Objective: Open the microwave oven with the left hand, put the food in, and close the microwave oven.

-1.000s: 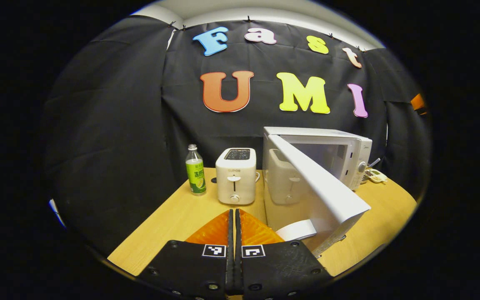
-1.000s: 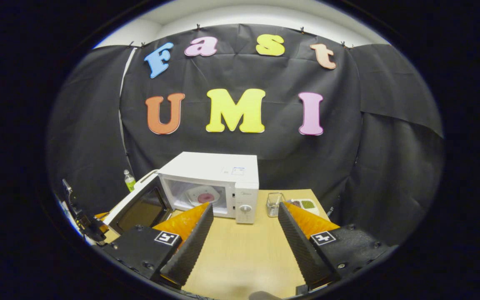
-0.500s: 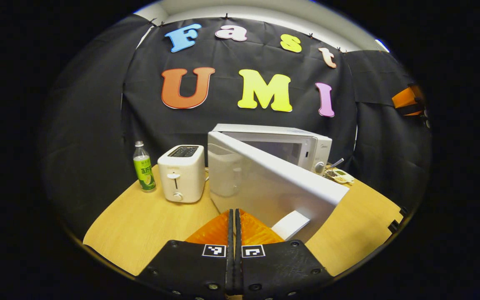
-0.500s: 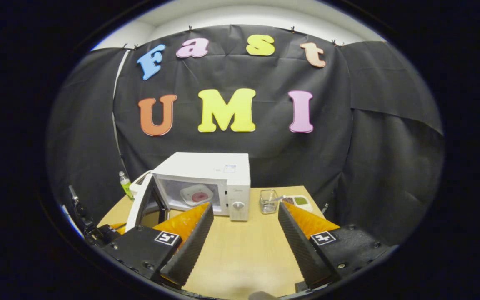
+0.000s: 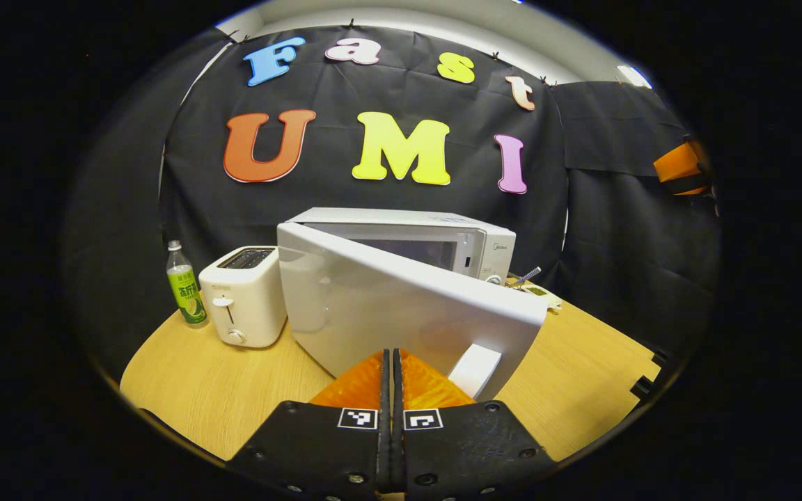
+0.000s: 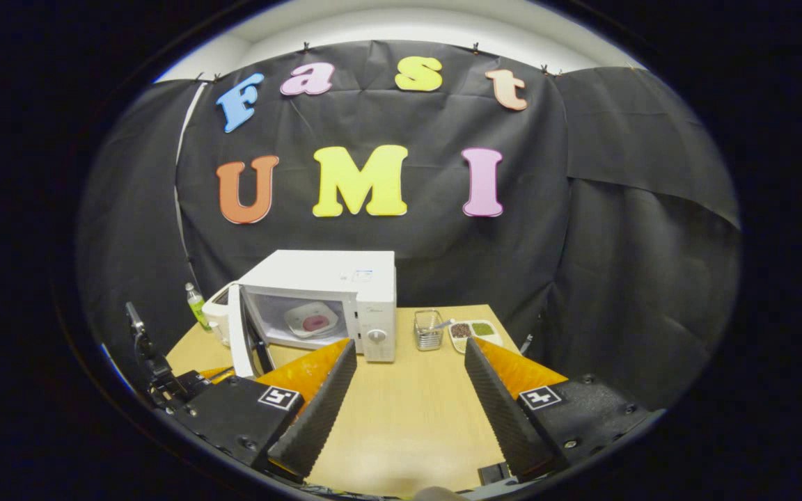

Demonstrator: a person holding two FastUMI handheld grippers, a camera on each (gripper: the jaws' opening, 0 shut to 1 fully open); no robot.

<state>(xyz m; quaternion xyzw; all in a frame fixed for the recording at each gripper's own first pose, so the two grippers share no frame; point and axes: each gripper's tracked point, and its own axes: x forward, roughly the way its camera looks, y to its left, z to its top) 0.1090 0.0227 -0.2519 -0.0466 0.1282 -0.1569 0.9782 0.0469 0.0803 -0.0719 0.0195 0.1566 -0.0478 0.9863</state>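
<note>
Your left gripper is clenched on nothing, tips right at the microwave door, which stands half-open w/ its handle just right of them; right gripper is released, near side, food plate inside the microwave beyond.

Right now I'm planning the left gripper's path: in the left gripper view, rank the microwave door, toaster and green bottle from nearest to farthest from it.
1. microwave door: nearest, straight ahead of the left gripper, which is shut.
2. toaster: farther back, to the left of the door.
3. green bottle: farthest, left of the toaster near the table's back edge.
</note>
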